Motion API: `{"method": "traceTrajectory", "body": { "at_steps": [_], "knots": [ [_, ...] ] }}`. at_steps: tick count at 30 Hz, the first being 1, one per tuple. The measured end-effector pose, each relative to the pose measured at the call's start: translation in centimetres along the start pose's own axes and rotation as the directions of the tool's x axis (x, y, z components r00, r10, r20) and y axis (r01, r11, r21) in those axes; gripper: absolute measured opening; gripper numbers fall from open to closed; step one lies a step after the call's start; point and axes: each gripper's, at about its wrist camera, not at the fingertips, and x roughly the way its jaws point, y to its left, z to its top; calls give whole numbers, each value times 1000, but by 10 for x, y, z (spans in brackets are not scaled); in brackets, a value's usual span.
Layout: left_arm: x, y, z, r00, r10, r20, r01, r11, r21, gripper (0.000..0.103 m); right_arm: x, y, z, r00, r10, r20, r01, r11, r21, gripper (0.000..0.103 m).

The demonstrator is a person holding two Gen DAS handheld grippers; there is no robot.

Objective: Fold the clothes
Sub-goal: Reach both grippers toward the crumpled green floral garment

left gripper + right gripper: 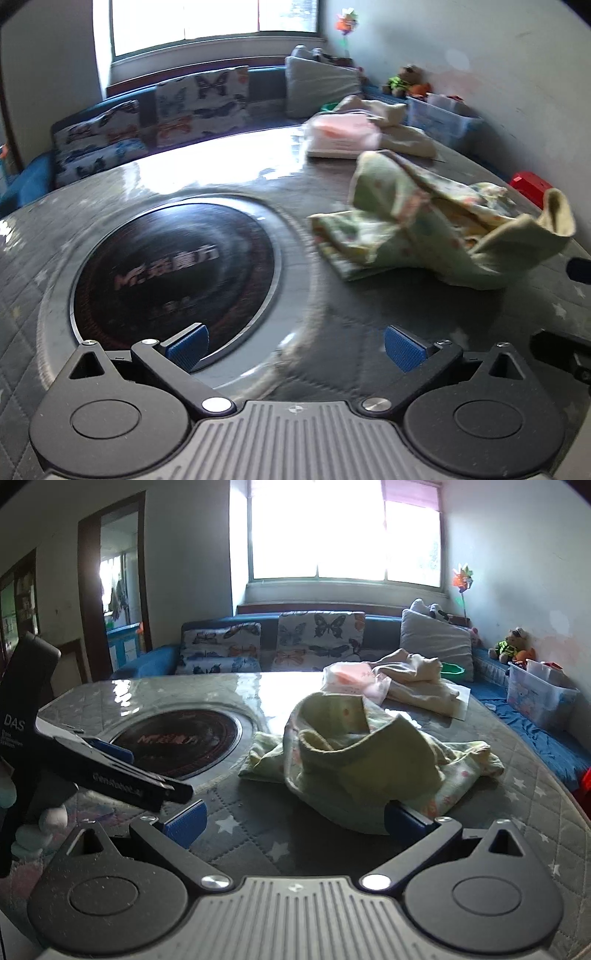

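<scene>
On the quilted grey table (517, 794), which fills most of both views, I see the round black induction cooktop (173, 273) sunk into its left half, and to the right of that the task's thing: a pale green printed baby garment (354, 760), lying crumpled in a loose heap, one banded edge curled upright like a collar and a flat corner trailing toward the cooktop's rim. Farther back near the table's far edge sits a pile of pink and cream clothes (388, 681); whether those are folded I cannot tell, so the scene fits either a garment waiting to be folded or one of several with some already dealt with. I judge the green piece to be light, soft and limp, likely to sag and slide a little on the smooth cover, so it wants holding at hems or corners rather than by the bunched middle; the raised banded edge and the flat trailing corner look like the easiest spots. My right gripper (295, 821) sits just in front of the heap, fingers spread wide, its right pad touching or nearly under the cloth's near edge, holding nothing. My left gripper (295, 347) hovers over the cooktop's edge, fingers likewise spread and empty.
</scene>
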Motion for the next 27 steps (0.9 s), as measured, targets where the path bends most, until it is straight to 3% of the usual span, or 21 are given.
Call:
{"method": "traceTrajectory", "body": {
  "at_steps": [8,10,12,16,19,27],
  "knots": [
    [2,-36,-1,997,71,-8,-71,997,12,103,-7,-8,-3,999,-14,-30,14,1000,25,103],
    [2,-43,2,1000,29,-10,-30,999,-32,103,-9,-9,-3,999,-23,-25,24,999,35,103],
    [-1,-41,3,1000,-31,-5,31,999,-17,103,-10,-12,-3,999,-31,-24,32,998,48,103],
    [-5,-45,3,999,-46,4,46,999,-26,103,-13,-16,-1,998,-52,-32,54,996,72,103],
    [-16,-38,9,995,-101,2,101,994,42,103,-16,-18,0,997,-65,-39,68,995,67,103],
    [-19,-41,21,994,-111,18,110,993,52,103,-18,-30,9,996,-69,-49,73,994,81,103]
  ]
}}
